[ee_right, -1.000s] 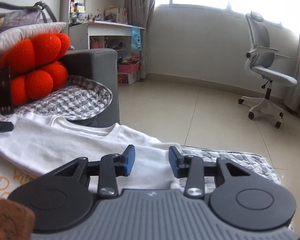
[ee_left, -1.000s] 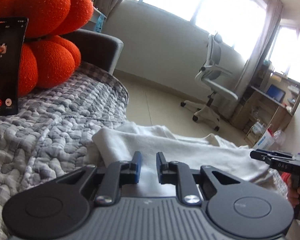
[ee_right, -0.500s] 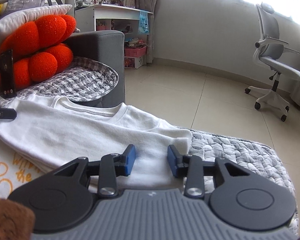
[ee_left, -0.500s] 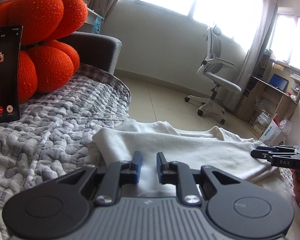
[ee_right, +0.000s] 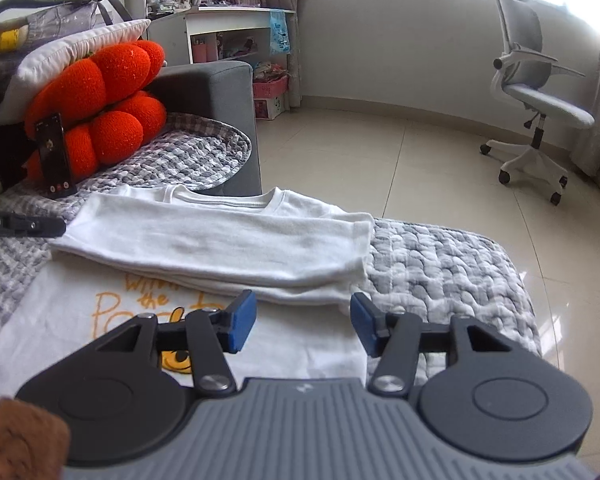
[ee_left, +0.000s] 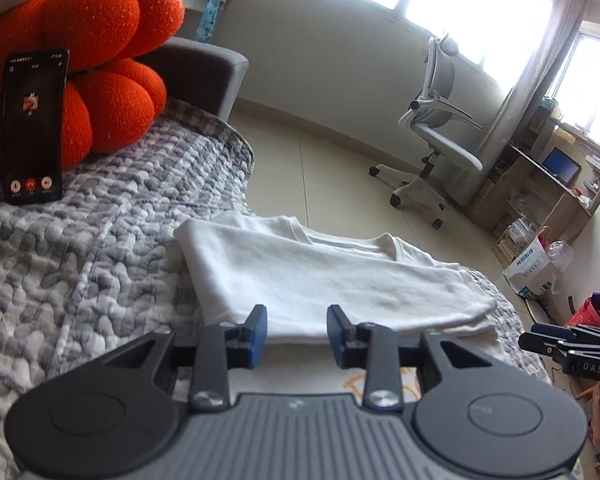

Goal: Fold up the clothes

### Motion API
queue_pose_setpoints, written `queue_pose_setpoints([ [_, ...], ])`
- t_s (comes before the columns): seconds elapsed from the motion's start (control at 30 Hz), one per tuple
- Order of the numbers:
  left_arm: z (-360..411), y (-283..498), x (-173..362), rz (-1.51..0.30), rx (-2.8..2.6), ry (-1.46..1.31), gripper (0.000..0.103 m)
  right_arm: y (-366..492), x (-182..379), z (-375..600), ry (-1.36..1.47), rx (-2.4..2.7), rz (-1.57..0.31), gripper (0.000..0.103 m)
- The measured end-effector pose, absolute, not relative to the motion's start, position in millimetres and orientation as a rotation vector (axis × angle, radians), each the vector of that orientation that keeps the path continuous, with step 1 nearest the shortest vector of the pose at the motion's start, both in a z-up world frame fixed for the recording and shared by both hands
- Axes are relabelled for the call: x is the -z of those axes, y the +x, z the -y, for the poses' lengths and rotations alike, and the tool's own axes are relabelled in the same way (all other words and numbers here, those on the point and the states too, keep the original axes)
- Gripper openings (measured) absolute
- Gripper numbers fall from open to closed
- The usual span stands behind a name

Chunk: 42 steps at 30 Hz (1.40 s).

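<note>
Around the grey sofa, away from the work

The grey sofa arm (ee_right: 216, 92) anchors the room: an orange knotted cushion (ee_right: 100, 120) is piled just beside it, with a lit phone (ee_left: 34, 126) propped upright against the cushion on the grey quilted blanket (ee_left: 80, 248). Beyond the sofa arm, a white shelf unit (ee_right: 236, 32) stands by the wall. Well apart from the sofa, across the tiled floor (ee_right: 400, 168), a grey office chair (ee_right: 536, 96) faces the window.

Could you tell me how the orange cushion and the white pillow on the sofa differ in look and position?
The orange cushion is bright, fuzzy and made of rounded lobes; the white pillow is pale, smooth and flat. The orange cushion sits on the grey quilt, whereas the white pillow lies on top of it, tilted. Both rest at the sofa's armrest end.
</note>
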<state>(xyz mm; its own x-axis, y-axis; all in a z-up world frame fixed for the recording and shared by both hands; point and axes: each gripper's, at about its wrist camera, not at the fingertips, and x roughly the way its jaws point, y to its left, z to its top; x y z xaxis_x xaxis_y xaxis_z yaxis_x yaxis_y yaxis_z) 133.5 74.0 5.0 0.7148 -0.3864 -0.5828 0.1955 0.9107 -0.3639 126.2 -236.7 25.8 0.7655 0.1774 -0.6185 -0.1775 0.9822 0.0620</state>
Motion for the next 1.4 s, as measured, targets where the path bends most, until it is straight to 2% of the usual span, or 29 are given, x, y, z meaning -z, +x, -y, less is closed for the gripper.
queue_pose_setpoints([
  [0.3,-74.8,79.6,-29.3,-0.792,0.326,-0.333,0.074,58.9,-60.5,244.8,0.103,-0.134,-0.721,0.071],
  [0.57,-74.3,45.8,-23.0,-0.899,0.253,-0.342,0.089,16.5,-44.2,249.2,0.220,-0.121,-0.759,0.074],
  [0.87,-77.5,19.7,9.1,-1.050,0.236,-0.349,0.093,5.0,-15.4,259.3,0.322,-0.084,-0.855,0.074],
  [1.4,-90.7,-2.6,25.1,-1.134,0.328,-0.323,0.095,2.6,2.1,270.7,0.370,-0.076,-0.938,0.074],
])
